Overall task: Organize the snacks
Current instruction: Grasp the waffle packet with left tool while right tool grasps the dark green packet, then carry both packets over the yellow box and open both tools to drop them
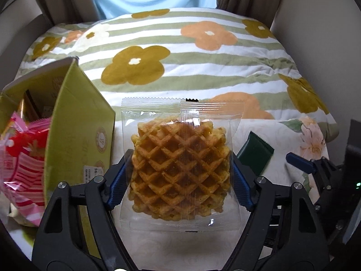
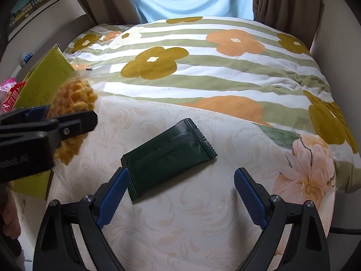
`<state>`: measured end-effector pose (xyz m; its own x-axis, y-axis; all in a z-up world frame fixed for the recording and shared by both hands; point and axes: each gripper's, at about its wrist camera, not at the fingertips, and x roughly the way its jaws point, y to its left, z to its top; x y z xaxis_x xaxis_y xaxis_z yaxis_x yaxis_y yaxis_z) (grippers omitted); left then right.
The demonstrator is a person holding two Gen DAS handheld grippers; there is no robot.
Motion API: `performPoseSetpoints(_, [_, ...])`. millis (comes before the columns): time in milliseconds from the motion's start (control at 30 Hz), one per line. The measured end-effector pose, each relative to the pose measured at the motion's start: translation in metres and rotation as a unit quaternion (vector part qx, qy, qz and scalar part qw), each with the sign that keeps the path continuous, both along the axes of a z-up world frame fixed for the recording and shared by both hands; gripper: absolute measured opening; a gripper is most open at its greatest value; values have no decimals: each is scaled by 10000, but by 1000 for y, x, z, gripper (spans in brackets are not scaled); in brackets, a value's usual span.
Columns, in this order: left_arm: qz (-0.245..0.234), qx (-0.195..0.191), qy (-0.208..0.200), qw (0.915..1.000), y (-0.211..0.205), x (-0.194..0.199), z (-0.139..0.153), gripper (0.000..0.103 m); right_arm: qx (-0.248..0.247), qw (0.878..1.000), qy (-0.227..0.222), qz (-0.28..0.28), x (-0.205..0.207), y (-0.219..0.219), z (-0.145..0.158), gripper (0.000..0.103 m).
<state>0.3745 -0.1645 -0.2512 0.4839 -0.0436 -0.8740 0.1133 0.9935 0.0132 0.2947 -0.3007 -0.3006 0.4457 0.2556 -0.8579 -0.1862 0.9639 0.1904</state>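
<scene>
Our left gripper point(image 1: 180, 169) pinches the waffle packet point(image 1: 180, 167) by its 2 side edges, lifted clear of the bedcover point(image 2: 180, 221). We judge the green box point(image 1: 76, 122) lies just to its left, while our right gripper point(image 2: 180, 194) hovers spread over the dark green packet point(image 2: 167, 158).

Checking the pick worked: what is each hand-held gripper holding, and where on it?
The left hand-held gripper clamps the clear-wrapped waffle packet by its two side edges. The right hand-held gripper holds nothing; the dark green packet lies loose beneath it.
</scene>
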Motion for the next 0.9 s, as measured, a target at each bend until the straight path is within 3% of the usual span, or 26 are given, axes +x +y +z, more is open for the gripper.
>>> performPoseSetpoints(133, [59, -114, -203, 9997, 11, 1, 24, 76, 106, 9990, 82, -431, 2, 6, -4, 92])
performPoseSetpoints(200, [55, -118, -265, 9996, 15, 2, 31, 76, 79, 9983, 68, -579, 4, 13, -6, 87])
performPoseSetpoints(467, [-4, -235, -234, 9994, 25, 3, 31, 76, -223, 9948, -129, -983, 16, 37, -6, 83])
performPoseSetpoints(600, [-56, -261, -239, 9994, 30, 3, 31, 76, -840, 9922, -319, -859, 19, 49, -9, 63])
performPoseSetpoints(800, [-117, -301, -220, 9992, 31, 4, 28, 76, -766, 9934, -443, -730, 16, 48, -11, 47])
performPoseSetpoints(900, [-144, -301, -198, 9992, 32, 2, 27, 76, -666, 9940, -467, -731, 13, 46, -11, 46])
